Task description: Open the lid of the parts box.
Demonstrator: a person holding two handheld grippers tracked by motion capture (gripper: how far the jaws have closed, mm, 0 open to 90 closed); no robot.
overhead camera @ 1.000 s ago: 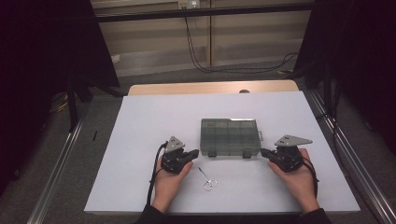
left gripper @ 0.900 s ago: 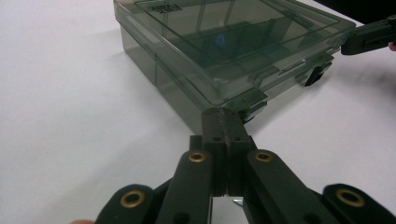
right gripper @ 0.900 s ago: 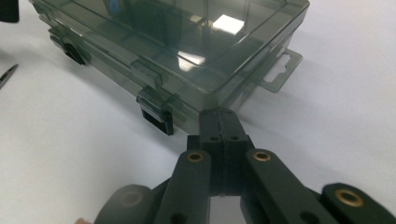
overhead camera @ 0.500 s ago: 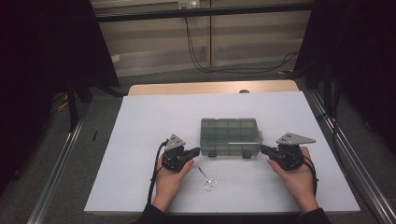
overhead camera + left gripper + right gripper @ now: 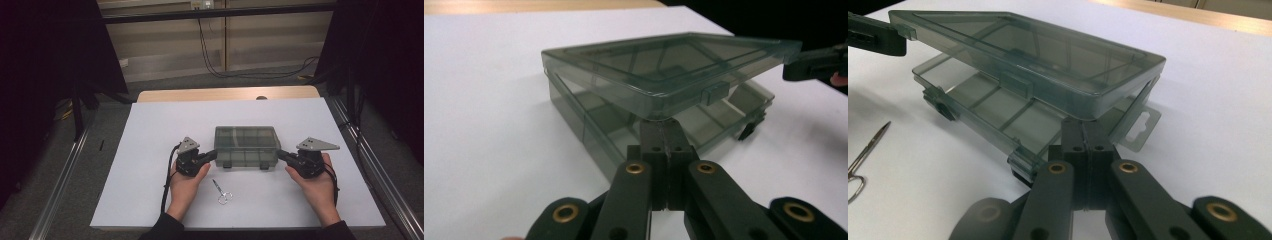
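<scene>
Box: smoky clear compartment box point(image 5: 246, 147) at mid-desk, on white desk point(image 5: 150, 130); lid point(image 5: 664, 70) lifted, tilted above base point(image 5: 993, 107).
Left gripper: left gripper point(image 5: 663, 131) jaws together, tips under near left corner of lid.
Right gripper: right gripper point(image 5: 1083, 131) jaws together, tips under near right corner of lid.
Scissors: small scissors point(image 5: 220, 191) flat on desk, near side of box, between hands, untouched.
</scene>
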